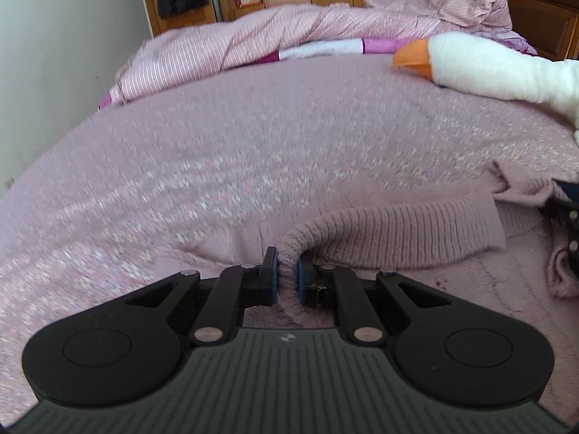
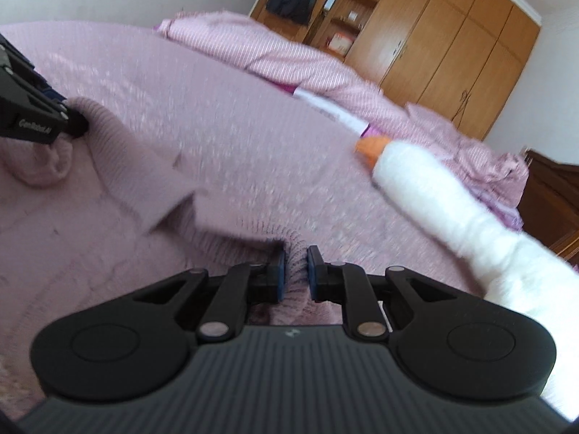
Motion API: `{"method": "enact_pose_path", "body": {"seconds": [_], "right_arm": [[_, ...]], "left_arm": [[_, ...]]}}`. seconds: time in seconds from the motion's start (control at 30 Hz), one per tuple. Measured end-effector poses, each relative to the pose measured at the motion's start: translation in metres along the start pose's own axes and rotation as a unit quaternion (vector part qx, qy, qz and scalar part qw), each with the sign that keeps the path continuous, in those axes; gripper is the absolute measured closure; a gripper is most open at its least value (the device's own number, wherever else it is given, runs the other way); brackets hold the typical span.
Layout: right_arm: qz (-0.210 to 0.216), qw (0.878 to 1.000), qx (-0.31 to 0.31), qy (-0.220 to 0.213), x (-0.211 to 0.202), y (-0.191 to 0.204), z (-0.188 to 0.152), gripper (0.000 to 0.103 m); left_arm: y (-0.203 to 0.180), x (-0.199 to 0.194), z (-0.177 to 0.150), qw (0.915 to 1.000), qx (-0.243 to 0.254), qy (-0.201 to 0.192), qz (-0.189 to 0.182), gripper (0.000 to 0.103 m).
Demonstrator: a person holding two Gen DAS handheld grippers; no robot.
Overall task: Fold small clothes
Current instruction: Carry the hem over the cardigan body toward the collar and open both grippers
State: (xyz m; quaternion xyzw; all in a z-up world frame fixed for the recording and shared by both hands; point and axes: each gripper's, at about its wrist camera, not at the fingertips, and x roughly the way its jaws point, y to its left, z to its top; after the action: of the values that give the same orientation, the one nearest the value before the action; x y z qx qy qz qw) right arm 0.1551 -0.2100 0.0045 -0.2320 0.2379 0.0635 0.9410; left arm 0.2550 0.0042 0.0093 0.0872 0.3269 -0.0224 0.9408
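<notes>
A small pink knit sweater (image 1: pixel 405 231) lies on the pink bedspread (image 1: pixel 253 137), its ribbed edge raised. My left gripper (image 1: pixel 288 271) is shut on a bunched part of that ribbed edge. My right gripper (image 2: pixel 296 271) is shut on another part of the same sweater (image 2: pixel 119 152), near its ribbed hem. The left gripper also shows at the left edge of the right wrist view (image 2: pixel 32 108), pinching the knit. The right gripper shows at the right edge of the left wrist view (image 1: pixel 568 217).
A white plush goose with an orange beak (image 1: pixel 481 65) lies on the bed to the right, close to my right gripper (image 2: pixel 434 195). A rumpled pink striped quilt (image 1: pixel 253 36) lies at the far side. Wooden wardrobes (image 2: pixel 445 47) and a dark headboard (image 1: pixel 539 3) stand behind.
</notes>
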Motion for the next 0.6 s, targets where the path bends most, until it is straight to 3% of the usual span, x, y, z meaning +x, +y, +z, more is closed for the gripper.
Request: {"method": "enact_pose_path", "body": {"seconds": [0.23,0.3,0.4,0.47,0.6], "right_arm": [[0.013,0.999,0.044,-0.001,0.012,-0.007,-0.008,0.082],[0.017,0.998,0.062,0.0,0.005,-0.014,-0.007,0.073],[0.02,0.996,0.083,-0.009,-0.008,-0.025,-0.009,0.057],[0.02,0.996,0.089,-0.017,-0.018,-0.031,-0.011,0.057],[0.028,0.994,0.104,-0.027,-0.041,-0.044,-0.018,0.056]], "left_arm": [[0.002,-0.003,-0.005,0.9999,0.009,-0.005,-0.012,0.09],[0.007,-0.014,-0.004,0.9997,0.009,-0.007,-0.021,0.083],[0.016,-0.034,-0.005,0.9995,0.002,-0.01,-0.031,0.061],[0.023,-0.049,-0.008,0.9993,-0.002,-0.017,-0.034,0.046],[0.035,-0.075,-0.015,0.9989,0.002,-0.023,-0.04,0.044]]}}
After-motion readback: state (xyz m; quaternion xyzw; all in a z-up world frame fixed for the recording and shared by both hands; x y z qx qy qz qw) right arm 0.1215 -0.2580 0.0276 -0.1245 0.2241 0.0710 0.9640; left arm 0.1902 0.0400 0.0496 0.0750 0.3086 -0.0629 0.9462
